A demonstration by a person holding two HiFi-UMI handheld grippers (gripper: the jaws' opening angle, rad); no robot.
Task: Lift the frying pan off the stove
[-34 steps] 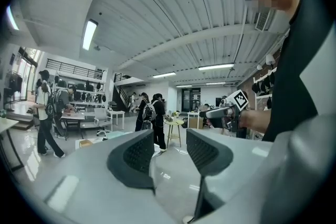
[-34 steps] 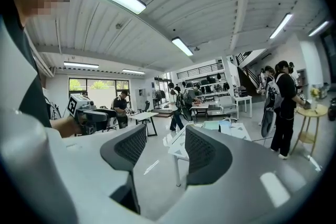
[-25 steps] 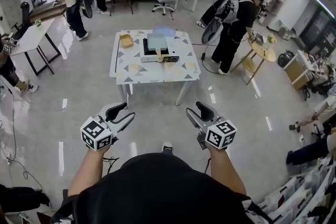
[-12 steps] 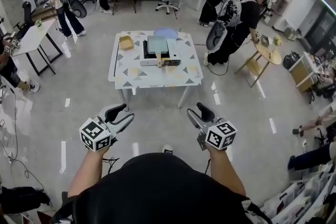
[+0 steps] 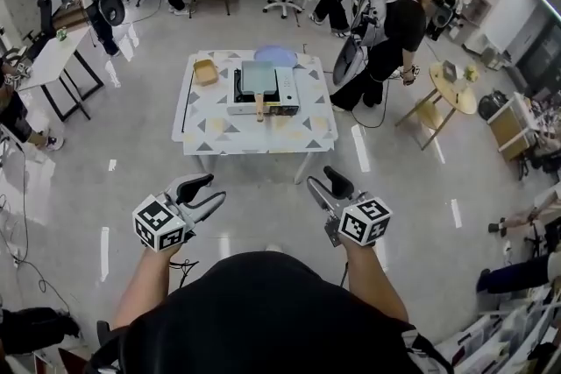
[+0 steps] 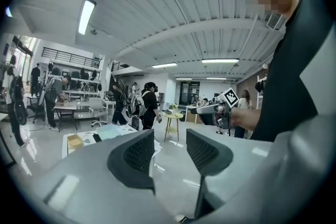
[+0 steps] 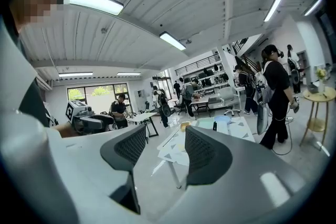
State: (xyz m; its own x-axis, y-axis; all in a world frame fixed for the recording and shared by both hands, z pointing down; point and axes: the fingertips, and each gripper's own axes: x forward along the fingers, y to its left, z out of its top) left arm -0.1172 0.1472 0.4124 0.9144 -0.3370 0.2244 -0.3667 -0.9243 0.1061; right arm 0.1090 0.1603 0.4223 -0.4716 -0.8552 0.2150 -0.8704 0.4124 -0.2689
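Head view shows a low rectangular table (image 5: 219, 131) with a white top printed with grey and yellow triangles, standing on pale legs on a glossy grey floor (image 5: 131, 144). At the middle of the table, toward its far edge, sits a box-shaped stove (image 5: 285, 97) with a pale metal body and a dark top. The frying pan (image 5: 259, 76) rests on this stove; it is square, flat and dull grey, and its straight wooden handle (image 5: 259, 109) points to the near edge of the table. On the table to the left of the stove lies a small tan tray (image 5: 205, 71), and behind the stove, at the far edge of the table, lies a round pale blue thing (image 5: 275, 55). A person in black clothes (image 5: 386, 39) stands just beside the right side of the table. Both grippers are well apart from the table, on its near side, and touch nothing on it. The left gripper (image 5: 212, 188) has grey curved jaws with dark ribbed pads (image 6: 137, 153), and they stand moderately apart with only floor seen between them. The right gripper (image 5: 319, 180) has its jaws parted in the same way, its textured pads (image 7: 200, 150) facing each other over bare floor. Each gripper carries a white cube with black square markers.
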